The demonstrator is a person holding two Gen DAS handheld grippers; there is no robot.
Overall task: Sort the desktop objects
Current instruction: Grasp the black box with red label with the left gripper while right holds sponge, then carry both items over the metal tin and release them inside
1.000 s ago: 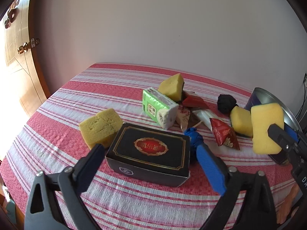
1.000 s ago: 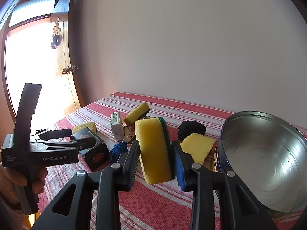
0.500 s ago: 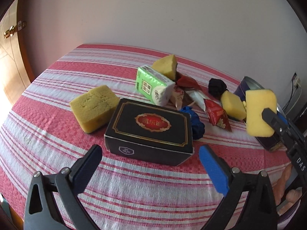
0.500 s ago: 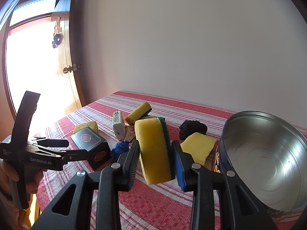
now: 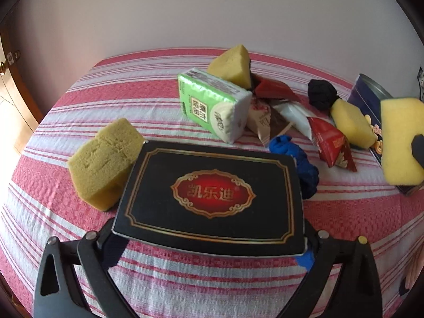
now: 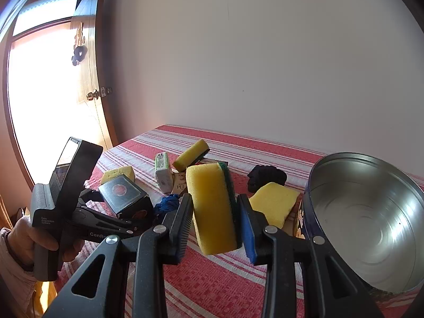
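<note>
- While the box (image 5: 212,196) sits between the fingers of the left claw (image 5: 209,249), the closing should be finished squarely on its two short sides, so that it is not tipped on the lift; whether it is already gripped cannot be told, since the pads are hidden under its edges.
- It lies on the striped bench (image 5: 185,286), touching a sponge (image 5: 106,161) on its left.
- A green-backed sponge (image 6: 212,209) is clenched in the right claw (image 6: 214,225), held in the air beside the tin (image 6: 371,225), into which it is best lowered, not dropped.
- Counted: four sponges, one box, one tissue pack (image 5: 212,106), one tin, one black bundle (image 5: 322,94), one blue bundle (image 5: 299,164), two red sachets (image 5: 331,143).
</note>
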